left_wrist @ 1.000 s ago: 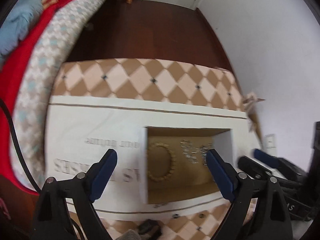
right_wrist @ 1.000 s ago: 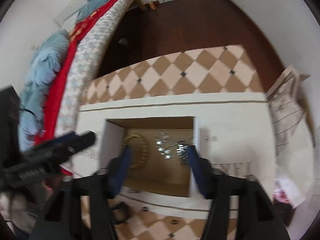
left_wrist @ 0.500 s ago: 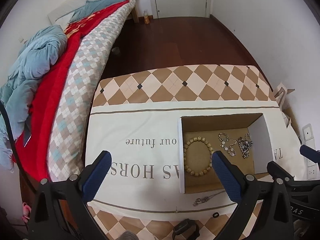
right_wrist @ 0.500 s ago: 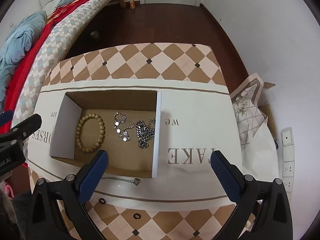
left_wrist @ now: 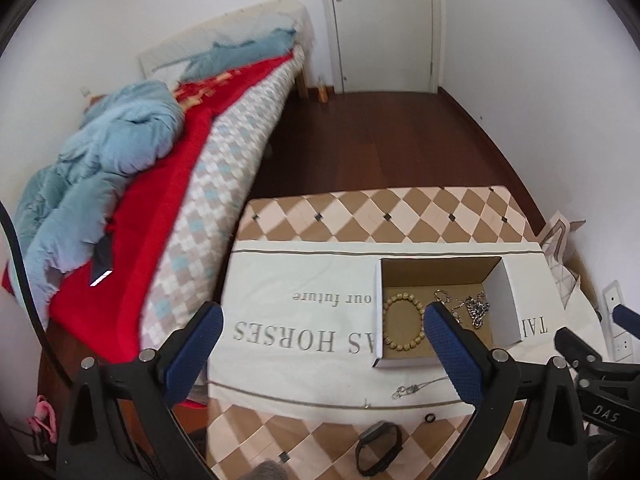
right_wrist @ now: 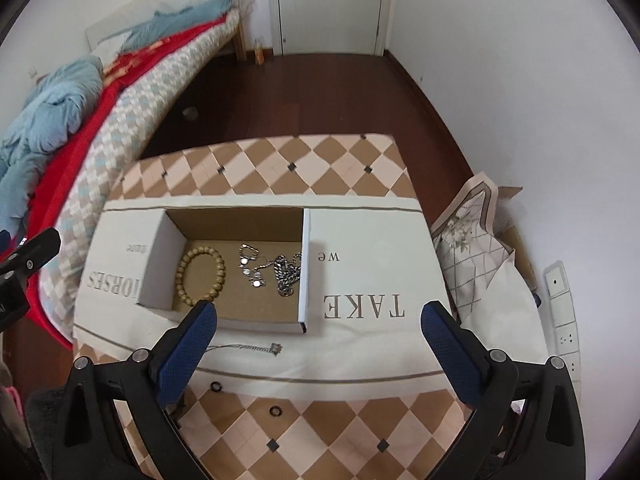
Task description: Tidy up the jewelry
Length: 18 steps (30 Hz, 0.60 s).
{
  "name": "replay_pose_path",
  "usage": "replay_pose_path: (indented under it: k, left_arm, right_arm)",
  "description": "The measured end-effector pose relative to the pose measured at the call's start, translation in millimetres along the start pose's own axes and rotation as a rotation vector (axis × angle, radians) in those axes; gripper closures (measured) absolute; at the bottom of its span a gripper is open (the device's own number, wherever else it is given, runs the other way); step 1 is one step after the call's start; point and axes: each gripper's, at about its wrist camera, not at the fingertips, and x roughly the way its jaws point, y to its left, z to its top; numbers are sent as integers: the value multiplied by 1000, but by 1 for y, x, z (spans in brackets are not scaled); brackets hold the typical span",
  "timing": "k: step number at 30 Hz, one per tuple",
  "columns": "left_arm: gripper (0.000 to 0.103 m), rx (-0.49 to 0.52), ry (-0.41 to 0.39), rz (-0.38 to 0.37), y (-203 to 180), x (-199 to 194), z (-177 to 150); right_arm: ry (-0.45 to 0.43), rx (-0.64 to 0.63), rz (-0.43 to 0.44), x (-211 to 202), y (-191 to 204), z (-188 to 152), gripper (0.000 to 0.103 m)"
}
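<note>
Left wrist view: left tool point(left_wrist: 320, 344) spread wide, empty, above the box point(left_wrist: 442, 312) holding a bead bracelet point(left_wrist: 402, 326).

Right wrist view: right tool point(right_wrist: 320, 340) released, empty; thin chain point(right_wrist: 248, 347) outside the box could slip or snag the cloth point(right_wrist: 368, 280).

One open cardboard box point(right_wrist: 160, 264) holds one wooden bead bracelet point(right_wrist: 200, 270), one charm bracelet point(right_wrist: 250, 266) and one heavy silver chain point(right_wrist: 286, 276). Outside it lie one thin necklace point(right_wrist: 248, 347), two small black rings point(right_wrist: 216, 386) point(right_wrist: 276, 411) and one black band point(left_wrist: 378, 447). Two claws, left point(left_wrist: 318, 352) and right point(right_wrist: 320, 354), each show two blue fingers
</note>
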Motion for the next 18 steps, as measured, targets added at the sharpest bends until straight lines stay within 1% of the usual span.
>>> replay_pose_path:
  k: [2,8,11,13,15,16,17,18]
  left_arm:
    - [1,-7,-11,18,3,-10,-7]
    - [1,-11,-28,13,8,-31,-29]
    - [1,-20,-13,20,12,-30,-41]
    - [1,-36,6,36,15,-22,-51]
    - [1,-40,51,50,18,-5,-65]
    - [1,-39,87,59,19,7,-73]
    - [1,-37,120,66,20,18,-80]
    - [1,-29,146,61,19,25,-87]
  right_arm:
    - [-22,2,1,-14,-1,-7,0]
    - [-55,24,27,-42,-8,-27,0]
    - [-33,54,67,-40,-15,-41,0]
    - [-11,62,68,-31,-17,-51,0]
    - [36,70,74,-14,-18,-64,0]
    - [68,79,92,-2,-19,-73,1]
    - [89,81,96,6,-18,-78,7]
    - [113,84,102,15,-18,-84,16]
